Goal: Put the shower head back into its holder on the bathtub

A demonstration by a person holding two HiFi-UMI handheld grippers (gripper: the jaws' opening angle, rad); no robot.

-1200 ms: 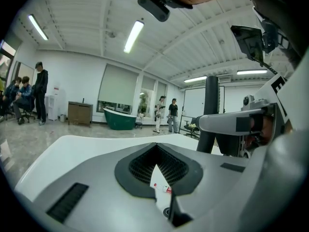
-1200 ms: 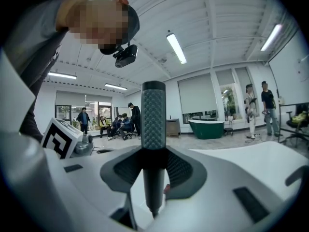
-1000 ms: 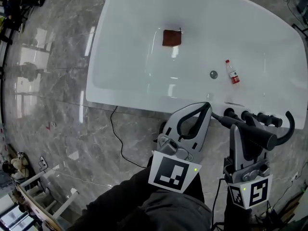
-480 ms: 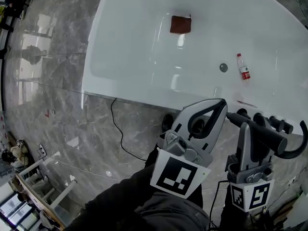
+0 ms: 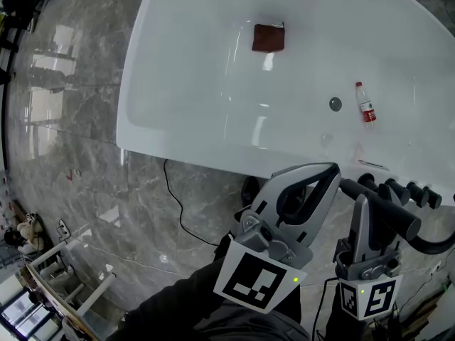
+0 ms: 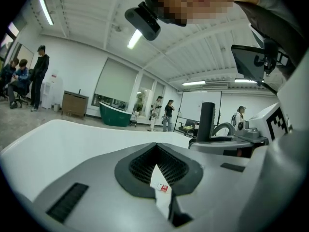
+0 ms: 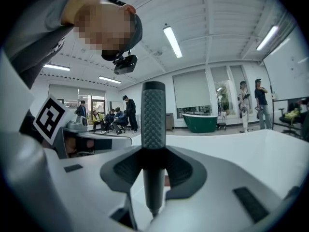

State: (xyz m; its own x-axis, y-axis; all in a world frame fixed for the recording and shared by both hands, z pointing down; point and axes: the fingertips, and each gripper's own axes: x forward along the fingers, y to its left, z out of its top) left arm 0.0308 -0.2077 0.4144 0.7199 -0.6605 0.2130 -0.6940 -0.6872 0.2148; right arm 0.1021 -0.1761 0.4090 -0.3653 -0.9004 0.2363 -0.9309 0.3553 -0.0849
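Observation:
The dark shower head lies crosswise between the jaws of my right gripper, which is shut on its textured handle. Its black hose curves off to the right. The handle stands upright in the right gripper view, pinched by the pads of the right gripper. Just beyond it, a row of dark tap fittings sits on the near rim of the white bathtub. My left gripper hangs beside it on the left, shut and holding nothing. In its own view the left gripper shows only an empty hollow between its pads.
Inside the tub lie a red-brown cloth, a small bottle with a red label and the drain. A black cable trails over the grey marble floor in front of the tub. People stand far across the hall.
Both grippers have sunk a little toward the tub's near rim, the right one still carrying the shower head. Neither has changed its grip.

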